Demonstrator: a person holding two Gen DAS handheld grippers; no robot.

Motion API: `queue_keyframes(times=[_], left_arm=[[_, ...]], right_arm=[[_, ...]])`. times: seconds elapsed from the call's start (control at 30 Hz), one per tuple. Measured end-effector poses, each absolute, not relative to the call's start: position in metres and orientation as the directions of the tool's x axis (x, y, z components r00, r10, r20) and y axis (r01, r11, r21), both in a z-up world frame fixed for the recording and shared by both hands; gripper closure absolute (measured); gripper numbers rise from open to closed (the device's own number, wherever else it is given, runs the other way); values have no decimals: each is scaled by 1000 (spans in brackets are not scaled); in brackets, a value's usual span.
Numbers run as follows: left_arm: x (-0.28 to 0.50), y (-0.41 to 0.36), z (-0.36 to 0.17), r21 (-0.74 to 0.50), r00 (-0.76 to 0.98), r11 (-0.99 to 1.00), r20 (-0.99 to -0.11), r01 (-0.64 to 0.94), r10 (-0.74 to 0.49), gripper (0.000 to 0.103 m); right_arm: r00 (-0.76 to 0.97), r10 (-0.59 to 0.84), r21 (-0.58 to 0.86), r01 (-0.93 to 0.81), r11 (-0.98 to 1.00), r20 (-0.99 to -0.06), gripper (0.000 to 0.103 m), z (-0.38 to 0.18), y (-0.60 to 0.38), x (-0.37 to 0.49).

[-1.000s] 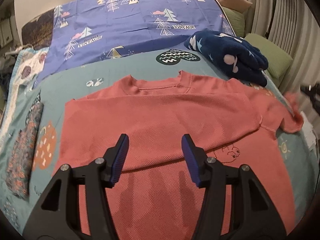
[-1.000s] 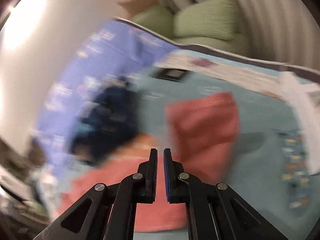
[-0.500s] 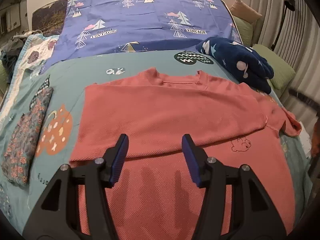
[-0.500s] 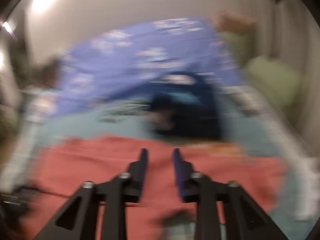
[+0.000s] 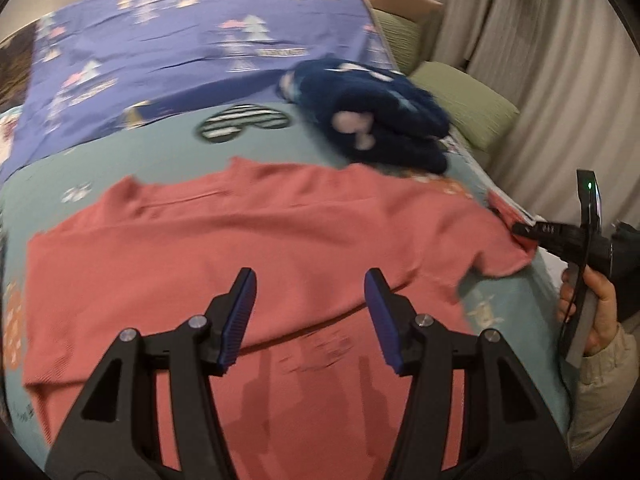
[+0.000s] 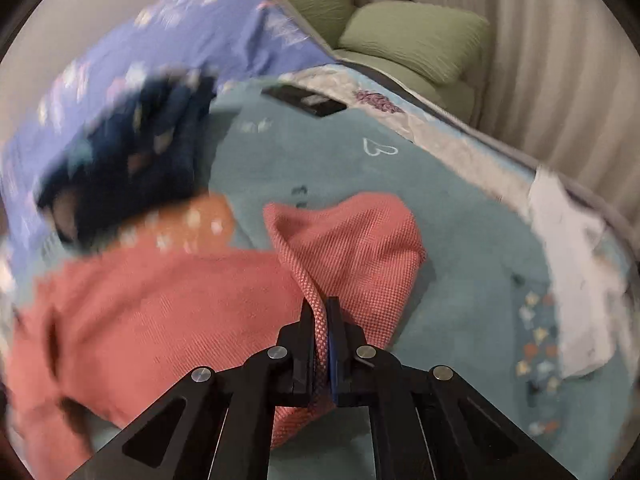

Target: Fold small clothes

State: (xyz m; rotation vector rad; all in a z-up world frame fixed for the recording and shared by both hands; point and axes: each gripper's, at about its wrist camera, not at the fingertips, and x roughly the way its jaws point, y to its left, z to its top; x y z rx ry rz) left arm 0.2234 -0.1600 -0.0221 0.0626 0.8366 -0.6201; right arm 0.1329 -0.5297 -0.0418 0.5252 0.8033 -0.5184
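Observation:
A salmon-red knit shirt (image 5: 256, 240) lies spread on the teal bedspread (image 5: 168, 160), its top part folded down over the body. My left gripper (image 5: 310, 316) is open and empty, hovering above the fold near the shirt's middle. My right gripper (image 6: 322, 316) is shut on the hem of the shirt's right sleeve (image 6: 360, 248) and holds it bunched up. In the left wrist view the right gripper (image 5: 520, 229) shows at the shirt's right edge, held by a hand (image 5: 596, 304).
A dark blue fleece garment (image 5: 372, 120) lies bunched behind the shirt. A purple tree-print sheet (image 5: 180, 40) covers the far bed. Green cushions (image 6: 416, 36) and curtains stand to the right. A white cloth (image 6: 572, 264) lies at the bed's right edge.
My right gripper swung back to the sleeve and shut on its hem. My left gripper drifted a little over the shirt and stayed open.

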Motion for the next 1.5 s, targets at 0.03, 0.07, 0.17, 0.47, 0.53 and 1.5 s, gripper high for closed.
queue_keyframes(times=[0.03,0.07,0.17,0.47,0.53,1.5], left_arm=[[226,-168,-22,-204,484,810,-712,550,-508,43],[228,-174,-22,-217,471,804,-714,553,-517,42],[236,-190,-23,-289,413,776,-714,561,-565,42],[241,-216,-21,-503,221,644,-663,577,-716,22],[243,-221,-30,-496,210,664,-690,560,-693,22],[250,-116,88,-338,633,815,-514,472,-579,99]], right_arm=[[633,-200,300,591,749,-748,100,-36,-529,130],[678,-166,351,555,754,-716,100,-34,-526,127],[801,-29,465,377,801,-598,100,-14,-504,127],[798,220,299,-53,953,-561,99,4,-384,131],[777,228,265,-82,961,-587,99,-7,-367,130],[748,139,216,6,976,-648,40,-5,-369,102]])
